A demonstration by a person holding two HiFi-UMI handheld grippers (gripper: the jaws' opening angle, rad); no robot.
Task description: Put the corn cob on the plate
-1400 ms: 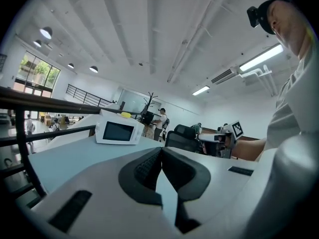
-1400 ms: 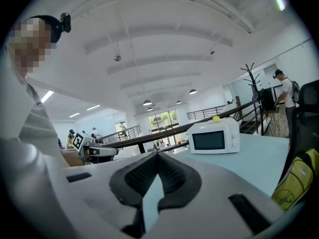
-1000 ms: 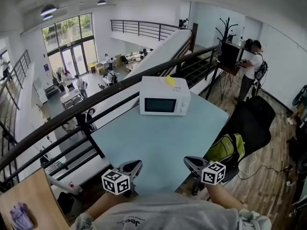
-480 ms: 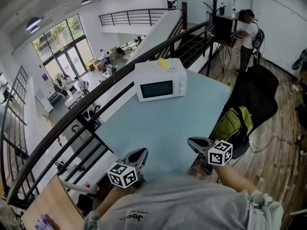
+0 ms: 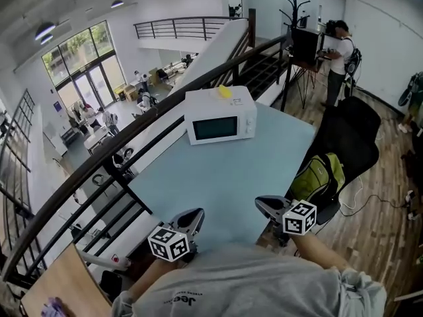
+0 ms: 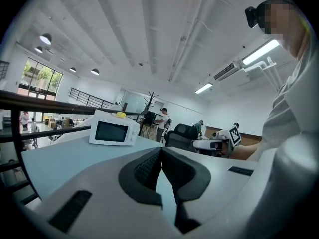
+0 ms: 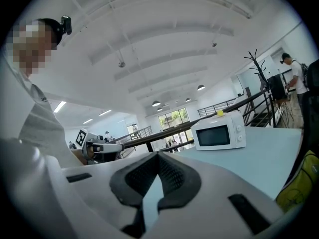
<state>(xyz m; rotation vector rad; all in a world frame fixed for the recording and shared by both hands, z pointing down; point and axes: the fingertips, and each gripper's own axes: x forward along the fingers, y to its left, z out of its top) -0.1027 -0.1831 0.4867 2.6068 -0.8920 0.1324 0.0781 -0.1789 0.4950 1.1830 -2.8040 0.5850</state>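
A small yellow object (image 5: 225, 92), possibly the corn cob, lies on top of a white microwave (image 5: 220, 116) at the far end of the light blue table (image 5: 225, 177). It also shows in the left gripper view (image 6: 120, 114) and the right gripper view (image 7: 220, 113). No plate is in view. My left gripper (image 5: 192, 218) hovers at the table's near edge, shut with nothing in it, its pads meeting at the tips (image 6: 160, 151). My right gripper (image 5: 263, 205) is beside it, also shut and empty (image 7: 158, 156). Both point toward the microwave, far from it.
A black chair carrying a green backpack (image 5: 317, 180) stands at the table's right edge. A dark railing (image 5: 132, 134) runs along the left side, with a drop to the floor below. A person (image 5: 338, 51) stands at the back right. A wooden tabletop (image 5: 59, 289) is at lower left.
The head view has swung a little, so the microwave sits further left in the picture. Both grippers have stayed shut at the table's near edge.
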